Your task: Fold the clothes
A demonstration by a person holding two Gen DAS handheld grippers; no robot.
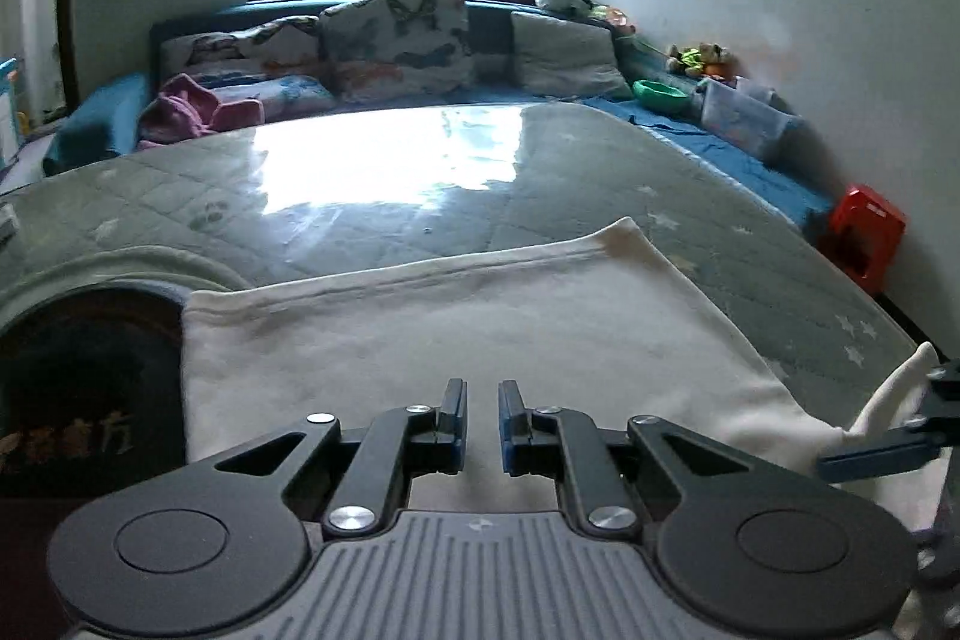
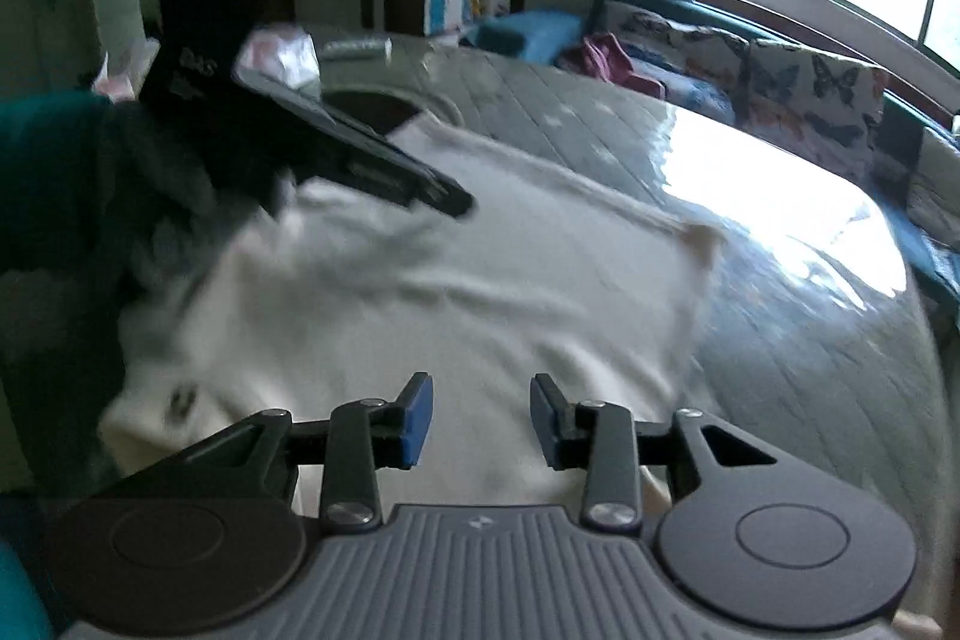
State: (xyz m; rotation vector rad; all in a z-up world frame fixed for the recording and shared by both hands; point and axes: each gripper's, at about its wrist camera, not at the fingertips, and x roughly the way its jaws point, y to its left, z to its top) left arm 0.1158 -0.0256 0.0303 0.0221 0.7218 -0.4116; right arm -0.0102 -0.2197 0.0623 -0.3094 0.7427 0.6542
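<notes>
- On the table [image 1: 372,172], a glossy quilted grey-green surface printed with small stars is seen, with window light reflected across its middle.
- Behind the table, a blue sofa [image 1: 708,142] is shown, lined with butterfly-print cushions [image 1: 396,34]; a pink cloth [image 1: 192,106] lies at its left end and a green bowl [image 1: 660,95] toward its right.
- Spread flat on the near part of the table is the cloth [image 1: 456,322], white, with a stitched hem along its far edge and one corner [image 1: 624,229] slightly raised.
- Part of the cloth is seen blurred in the right wrist view [image 2: 456,292].
- Above the near edge of the cloth the left gripper [image 1: 483,412] is held, its jaws parted by a narrow gap with nothing between them.
- Over the cloth's right side the right gripper [image 2: 481,415] is held, its jaws spread wide and empty.
- At the right border of the left wrist view, a raised fold [image 1: 894,394] of the cloth lies just beside the right gripper's blue pad [image 1: 870,460]; contact cannot be told.
- Beside the sofa's right end, a red box [image 1: 864,235] stands.
</notes>
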